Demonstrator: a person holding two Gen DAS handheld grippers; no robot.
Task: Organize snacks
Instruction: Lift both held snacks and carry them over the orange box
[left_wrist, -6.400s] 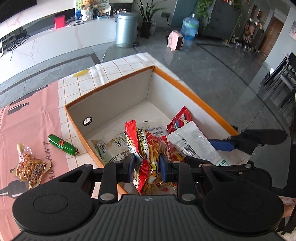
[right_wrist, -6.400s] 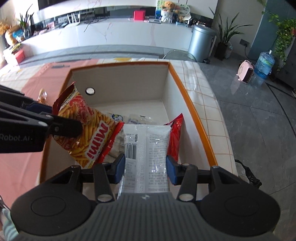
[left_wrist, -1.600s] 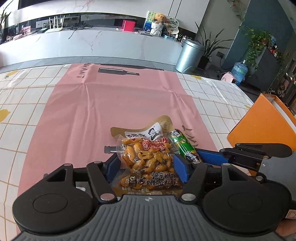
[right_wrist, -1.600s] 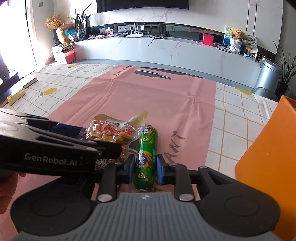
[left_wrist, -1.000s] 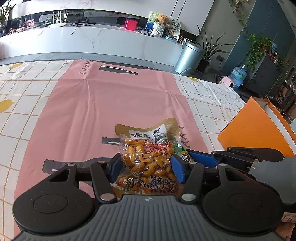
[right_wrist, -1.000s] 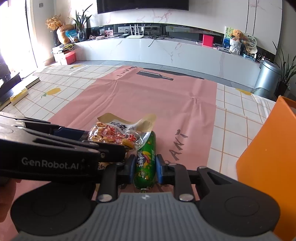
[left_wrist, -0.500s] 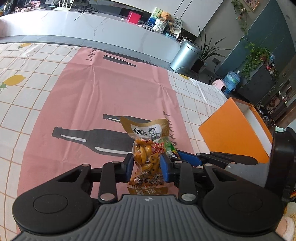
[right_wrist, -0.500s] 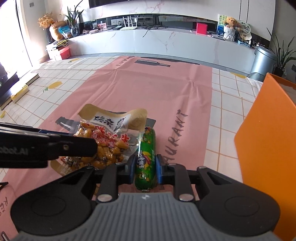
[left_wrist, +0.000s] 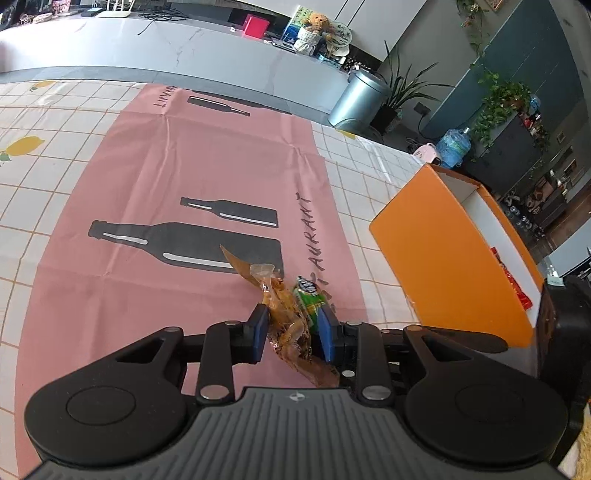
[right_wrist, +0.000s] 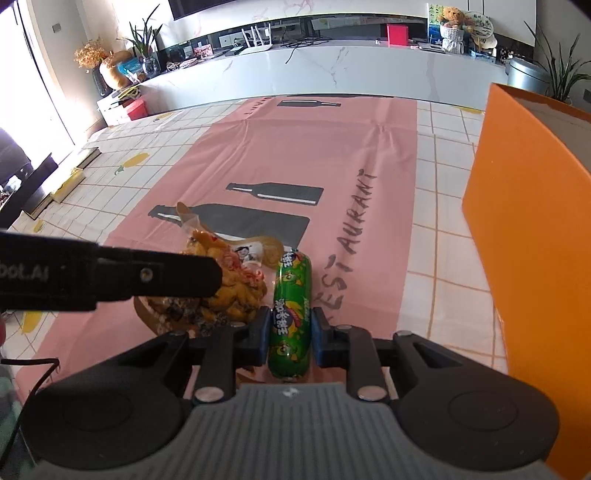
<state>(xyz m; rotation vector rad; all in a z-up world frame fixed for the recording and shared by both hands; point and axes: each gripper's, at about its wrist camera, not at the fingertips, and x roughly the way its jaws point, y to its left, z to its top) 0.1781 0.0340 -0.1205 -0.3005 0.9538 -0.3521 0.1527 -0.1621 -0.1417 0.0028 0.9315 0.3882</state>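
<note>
My left gripper (left_wrist: 293, 332) is shut on a clear bag of yellow-brown snacks (left_wrist: 284, 321), which hangs edge-on between the blue pads above the pink cloth. Close on its right, my right gripper (right_wrist: 290, 332) is shut on a green sausage stick (right_wrist: 290, 314) that points forward along the fingers. The sausage's tip (left_wrist: 309, 293) shows just behind the bag in the left wrist view. In the right wrist view the snack bag (right_wrist: 236, 284) sits left of the sausage, partly hidden by a black finger (right_wrist: 147, 277) of the left gripper.
An open orange box (left_wrist: 443, 266) stands at the right on the checked tablecloth, with red packets (left_wrist: 515, 288) inside; its side wall (right_wrist: 524, 221) fills the right. A pink runner (left_wrist: 192, 166) with bottle prints covers the middle. A book (right_wrist: 86, 155) lies at the table's far left edge.
The left jaws have closed on the snack bag, which is squeezed narrow and turned edge-on. Both grippers have lifted their snacks off the cloth and shifted toward the orange box.
</note>
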